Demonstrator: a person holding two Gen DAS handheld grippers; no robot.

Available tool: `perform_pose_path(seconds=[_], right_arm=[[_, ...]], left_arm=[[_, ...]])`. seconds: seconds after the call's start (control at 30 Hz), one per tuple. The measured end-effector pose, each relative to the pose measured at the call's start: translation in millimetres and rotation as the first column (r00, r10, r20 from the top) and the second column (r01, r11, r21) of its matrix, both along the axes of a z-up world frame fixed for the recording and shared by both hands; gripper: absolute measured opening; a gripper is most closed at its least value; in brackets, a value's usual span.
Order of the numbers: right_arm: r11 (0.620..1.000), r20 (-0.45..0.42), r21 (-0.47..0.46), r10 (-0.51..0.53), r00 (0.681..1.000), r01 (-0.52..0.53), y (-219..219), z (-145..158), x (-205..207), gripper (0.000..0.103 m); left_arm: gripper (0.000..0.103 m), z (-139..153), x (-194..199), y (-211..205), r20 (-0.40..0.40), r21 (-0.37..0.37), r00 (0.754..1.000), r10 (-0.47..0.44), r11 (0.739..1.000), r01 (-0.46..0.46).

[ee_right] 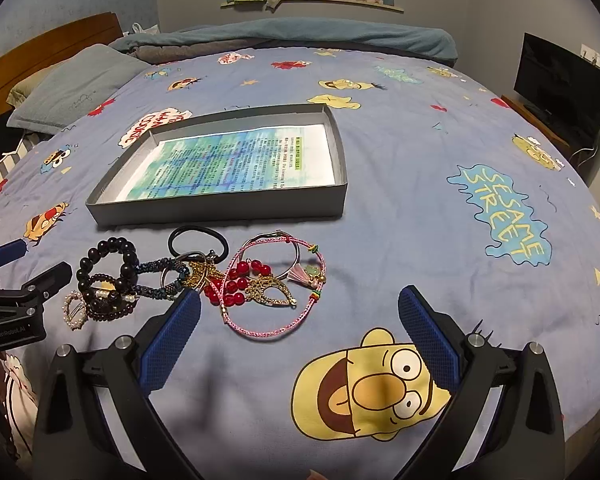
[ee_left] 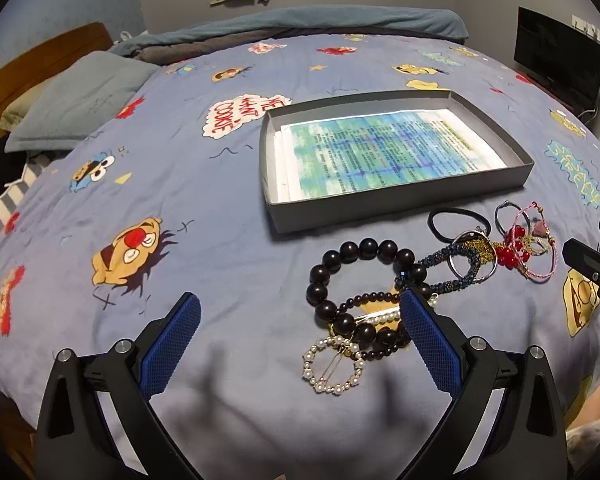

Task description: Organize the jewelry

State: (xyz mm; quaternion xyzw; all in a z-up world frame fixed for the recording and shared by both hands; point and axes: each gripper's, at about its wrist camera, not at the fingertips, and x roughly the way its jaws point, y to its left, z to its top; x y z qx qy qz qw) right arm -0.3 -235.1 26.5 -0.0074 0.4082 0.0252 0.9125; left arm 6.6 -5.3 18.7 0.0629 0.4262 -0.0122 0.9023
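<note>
1. Left wrist view: left hand-held gripper (ee_left: 300, 312) spread wide, holding nothing; dark bead bracelet (ee_left: 360, 292) and pearl ring clip (ee_left: 334, 364) lie on the bedspread (ee_left: 200, 208) between its fingers, near the grey box (ee_left: 396, 200).
2. Right wrist view: right hand-held gripper (ee_right: 300, 312) spread wide, empty; pink cord bracelet (ee_right: 276, 288) just ahead, jewelry pile before the box.

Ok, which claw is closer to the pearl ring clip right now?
Left. The left claw is open with the pearl ring clip lying just inside its right finger. The right claw is open further right, past the pink cord bracelet.
</note>
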Motion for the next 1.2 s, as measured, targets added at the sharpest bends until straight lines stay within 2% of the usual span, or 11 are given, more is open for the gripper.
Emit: perform_pose_path(seconds=[1.2], right_arm=[[1.0, -0.006, 0.002, -0.01, 1.0, 0.01, -3.2, -3.0, 1.0, 0.098]], left_arm=[[0.099, -5.4, 2.3, 1.1, -0.018, -0.018, 1.0, 0.011, 1.0, -0.011]])
